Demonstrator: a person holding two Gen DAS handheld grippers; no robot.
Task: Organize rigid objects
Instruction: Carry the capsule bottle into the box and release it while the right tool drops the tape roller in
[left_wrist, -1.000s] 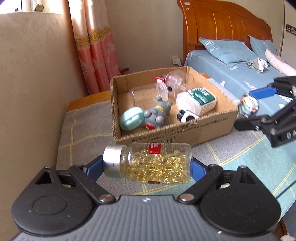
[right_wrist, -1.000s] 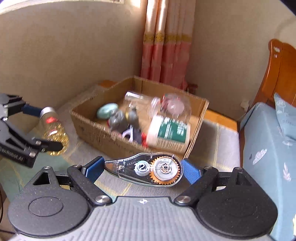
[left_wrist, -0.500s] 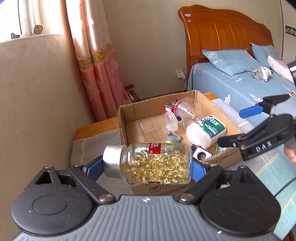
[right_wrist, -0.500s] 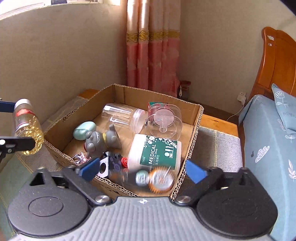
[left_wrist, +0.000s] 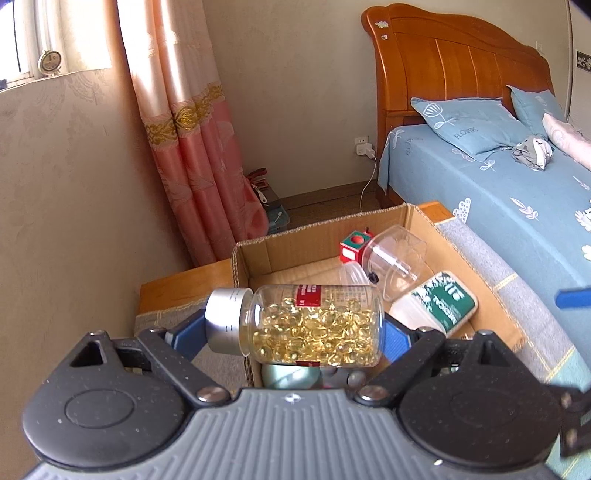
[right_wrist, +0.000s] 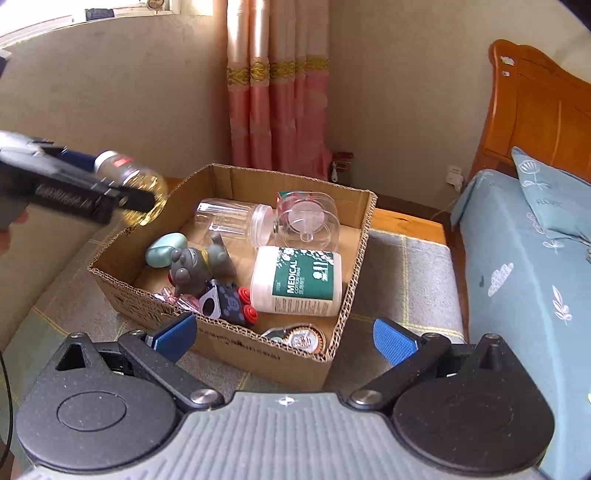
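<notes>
My left gripper (left_wrist: 295, 328) is shut on a clear bottle of yellow capsules (left_wrist: 310, 325) with a silver cap, held sideways above the near left edge of the cardboard box (left_wrist: 258, 254). The bottle also shows in the right wrist view (right_wrist: 140, 184), over the box's left wall. My right gripper (right_wrist: 284, 336) is open and empty above the box's near wall (right_wrist: 236, 347). The correction tape dispenser (right_wrist: 299, 338) lies inside the box at the near corner.
The box holds a white medical swab tub (right_wrist: 295, 280), clear jars (right_wrist: 229, 221), a grey toy (right_wrist: 195, 266), a teal case (right_wrist: 166, 247) and a red cube (left_wrist: 352, 245). The box stands on a grey mat (right_wrist: 406, 277). A bed (right_wrist: 535, 277) is at the right.
My right gripper opened and the tape dispenser dropped into the box. My left gripper carried the capsule bottle up and forward over the box's left edge.
</notes>
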